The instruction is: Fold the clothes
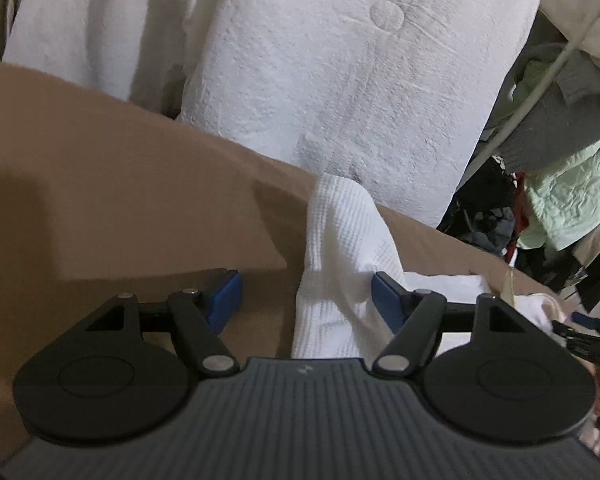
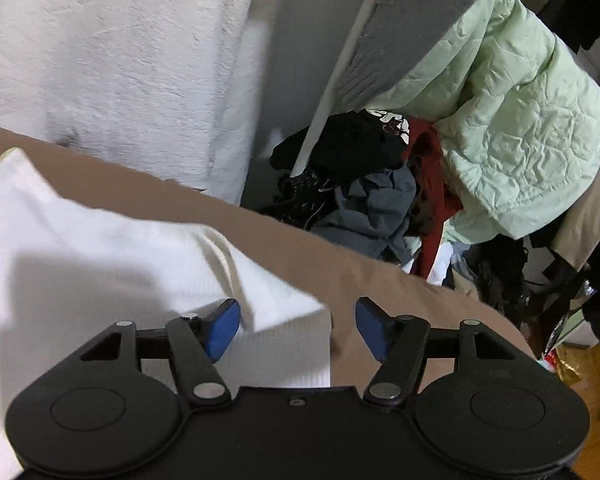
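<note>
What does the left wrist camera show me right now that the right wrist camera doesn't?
Left wrist only: the white waffle-knit garment bunched into a ridge between the open left gripper fingers, a round button-like mark on the white padded cover, and the right gripper at the frame's right edge.

Right wrist only: the garment's flat hem corner under the open right gripper, and a pile of dark clothes beyond the edge.

Both: the brown surface, the white padded cover and the mint quilted jacket.

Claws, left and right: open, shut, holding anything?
Left claw: open, straddling a bunched part of the white garment, not clamped.
Right claw: open, over the garment's edge, holding nothing.
</note>
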A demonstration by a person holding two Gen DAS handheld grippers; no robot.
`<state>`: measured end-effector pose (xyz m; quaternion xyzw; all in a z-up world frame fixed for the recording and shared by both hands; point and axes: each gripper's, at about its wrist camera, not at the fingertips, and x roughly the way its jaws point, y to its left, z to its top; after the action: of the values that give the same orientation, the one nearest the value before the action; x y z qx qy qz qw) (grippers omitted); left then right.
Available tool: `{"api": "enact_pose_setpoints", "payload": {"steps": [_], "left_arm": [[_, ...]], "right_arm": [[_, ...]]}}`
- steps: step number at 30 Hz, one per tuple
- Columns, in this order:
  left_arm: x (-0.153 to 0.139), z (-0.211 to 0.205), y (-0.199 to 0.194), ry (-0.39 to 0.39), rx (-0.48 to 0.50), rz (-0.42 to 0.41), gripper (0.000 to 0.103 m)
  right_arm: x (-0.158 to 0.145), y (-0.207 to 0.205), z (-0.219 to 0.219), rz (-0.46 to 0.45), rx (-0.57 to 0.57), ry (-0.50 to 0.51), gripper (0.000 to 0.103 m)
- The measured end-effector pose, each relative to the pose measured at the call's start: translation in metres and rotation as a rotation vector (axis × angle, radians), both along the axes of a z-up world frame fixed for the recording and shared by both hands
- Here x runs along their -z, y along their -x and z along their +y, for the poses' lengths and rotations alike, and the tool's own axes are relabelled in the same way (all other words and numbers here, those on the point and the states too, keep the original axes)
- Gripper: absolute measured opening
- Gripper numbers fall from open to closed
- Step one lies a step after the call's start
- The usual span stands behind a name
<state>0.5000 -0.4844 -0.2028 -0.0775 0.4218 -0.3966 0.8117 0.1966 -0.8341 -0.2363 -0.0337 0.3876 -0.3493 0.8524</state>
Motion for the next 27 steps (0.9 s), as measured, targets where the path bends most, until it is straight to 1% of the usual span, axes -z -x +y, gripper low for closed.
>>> {"api": "enact_pose_setpoints", "payload": {"steps": [1, 2, 3, 4, 5, 6, 7, 8, 9, 10, 12, 14, 16, 17, 18, 20, 21, 22, 23, 24, 25, 27], "left_arm": [[0.000, 0.000, -0.002, 0.002, 0.006, 0.007, 0.071], [0.000, -0.002, 0.000, -0.011, 0.021, -0.002, 0.071], [0.000, -0.004, 0.001, -0.023, 0.037, -0.011, 0.072], [0.001, -0.007, 0.002, -0.037, 0.054, -0.024, 0.071], [0.001, -0.013, 0.007, -0.068, 0.086, -0.066, 0.070], [0.001, -0.019, 0.013, -0.098, 0.119, -0.107, 0.055], [0.001, -0.026, 0.018, -0.129, 0.151, -0.149, 0.034], [0.001, -0.032, 0.023, -0.158, 0.181, -0.191, 0.002], [-0.002, -0.034, 0.030, -0.169, 0.184, -0.231, 0.002], [-0.006, -0.037, 0.036, -0.179, 0.186, -0.271, 0.002], [-0.015, -0.035, 0.049, -0.165, 0.170, -0.356, 0.002], [-0.024, -0.034, 0.054, -0.147, 0.120, -0.407, 0.002], [-0.027, -0.036, 0.049, -0.143, 0.086, -0.367, 0.002], [-0.027, -0.037, 0.046, -0.146, 0.074, -0.342, 0.002], [-0.025, -0.040, 0.044, -0.165, 0.066, -0.340, 0.002], [-0.020, -0.041, 0.045, -0.218, 0.021, -0.372, 0.002], [-0.018, -0.041, 0.045, -0.244, -0.002, -0.389, 0.002], [-0.016, -0.042, 0.046, -0.268, -0.024, -0.407, 0.002], [-0.018, -0.042, 0.051, -0.273, -0.044, -0.451, 0.002], [-0.021, -0.044, 0.056, -0.297, -0.056, -0.505, 0.002], [-0.023, -0.047, 0.059, -0.312, -0.063, -0.539, 0.002], [-0.023, -0.054, 0.054, -0.330, -0.041, -0.485, 0.003]], "right_arm": [[0.001, -0.003, -0.004, -0.012, 0.008, -0.016, 0.069], [0.001, -0.007, -0.008, -0.024, 0.014, -0.034, 0.068], [0.001, -0.010, -0.012, -0.046, 0.014, -0.071, 0.060], [0.001, -0.013, -0.016, -0.065, 0.014, -0.107, 0.025], [0.003, -0.019, -0.016, -0.055, 0.011, -0.138, 0.007], [0.004, -0.025, -0.015, -0.043, 0.004, -0.157, 0.008], [0.003, -0.031, -0.006, -0.008, -0.026, -0.078, 0.007], [0.000, -0.032, 0.000, 0.006, -0.042, 0.008, 0.007], [-0.006, -0.031, 0.004, -0.003, -0.035, 0.075, 0.006], [-0.015, -0.026, 0.000, -0.042, -0.005, 0.104, 0.006], [-0.035, -0.013, -0.012, -0.121, 0.073, 0.160, 0.006], [-0.047, -0.005, -0.021, -0.139, 0.142, 0.228, 0.006], [-0.052, -0.001, -0.031, -0.146, 0.177, 0.211, 0.006], [-0.051, -0.002, -0.033, -0.137, 0.184, 0.217, 0.006], [-0.047, -0.004, -0.032, -0.110, 0.174, 0.230, 0.006], [-0.036, -0.011, -0.027, -0.053, 0.168, 0.268, 0.006], [-0.033, -0.011, -0.023, -0.058, 0.181, 0.282, 0.006], [-0.030, -0.010, -0.019, -0.065, 0.193, 0.295, 0.006], [-0.032, -0.010, -0.016, -0.092, 0.207, 0.301, 0.006], [-0.035, -0.009, -0.012, -0.130, 0.224, 0.324, 0.006], [-0.036, -0.010, -0.010, -0.148, 0.231, 0.345, 0.006], [-0.033, -0.018, -0.011, -0.100, 0.230, 0.346, 0.006]]}}
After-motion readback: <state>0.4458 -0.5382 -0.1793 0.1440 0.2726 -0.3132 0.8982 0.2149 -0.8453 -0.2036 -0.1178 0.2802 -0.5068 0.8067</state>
